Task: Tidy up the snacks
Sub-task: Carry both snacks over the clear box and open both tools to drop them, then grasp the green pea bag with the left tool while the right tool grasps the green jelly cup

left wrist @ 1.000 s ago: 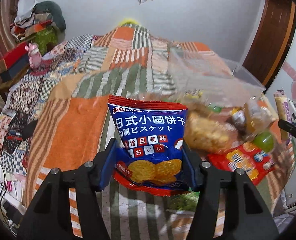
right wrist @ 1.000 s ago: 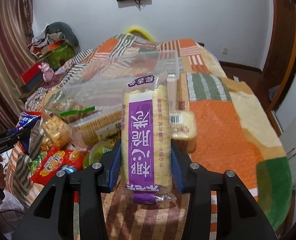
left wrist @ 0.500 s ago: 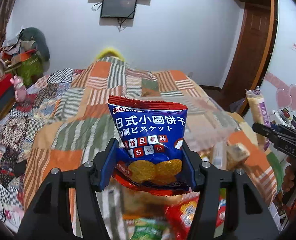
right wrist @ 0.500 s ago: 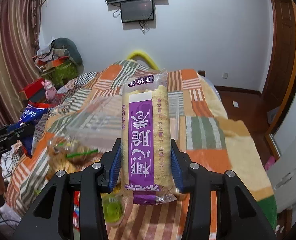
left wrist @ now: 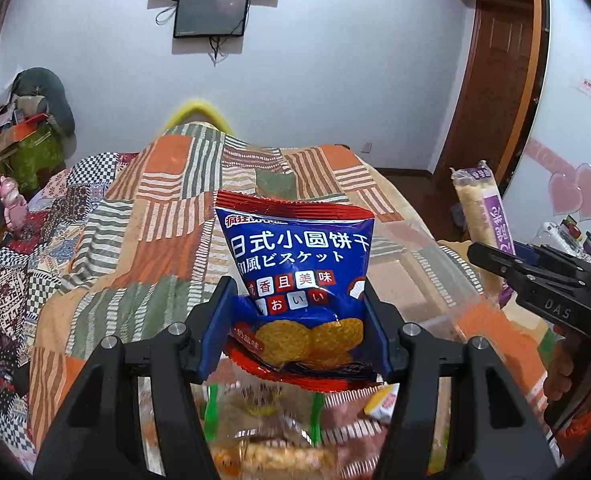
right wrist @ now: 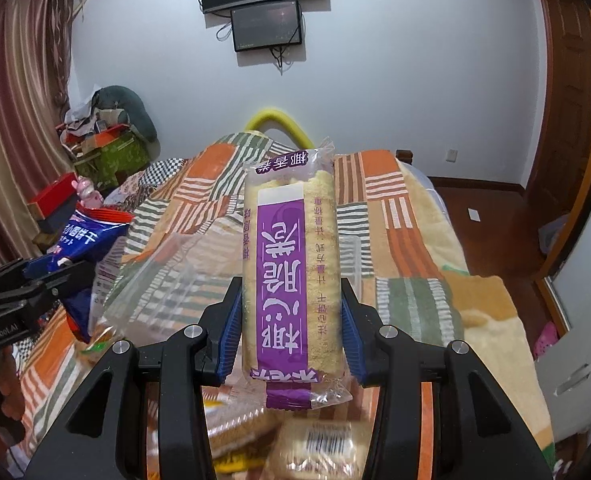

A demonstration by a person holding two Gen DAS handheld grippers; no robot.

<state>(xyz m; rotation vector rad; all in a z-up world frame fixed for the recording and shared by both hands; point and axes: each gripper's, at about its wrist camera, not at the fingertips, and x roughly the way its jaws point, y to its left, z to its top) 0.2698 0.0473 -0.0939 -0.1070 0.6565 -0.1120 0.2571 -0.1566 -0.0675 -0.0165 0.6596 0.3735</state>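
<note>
Above the clear plastic bin [left wrist: 427, 264] on the patchwork blanket [left wrist: 143, 240]: blue biscuit bag [left wrist: 295, 280] upright, clamped at its lower sides between the blue pads of the left gripper [left wrist: 297, 332]. To the right of the bin, purple-labelled wafer pack [right wrist: 291, 264] standing on end, label upside down, pinched at its lower half by the right gripper [right wrist: 291, 336]. Nearer than the bin, at the bottom edge, blurred loose snack packets [left wrist: 271, 432]. Beyond the bin, on the white wall, two dark screens [right wrist: 263, 4]. Left of the bin, far off, a pink toy figure [left wrist: 11, 208].
</note>
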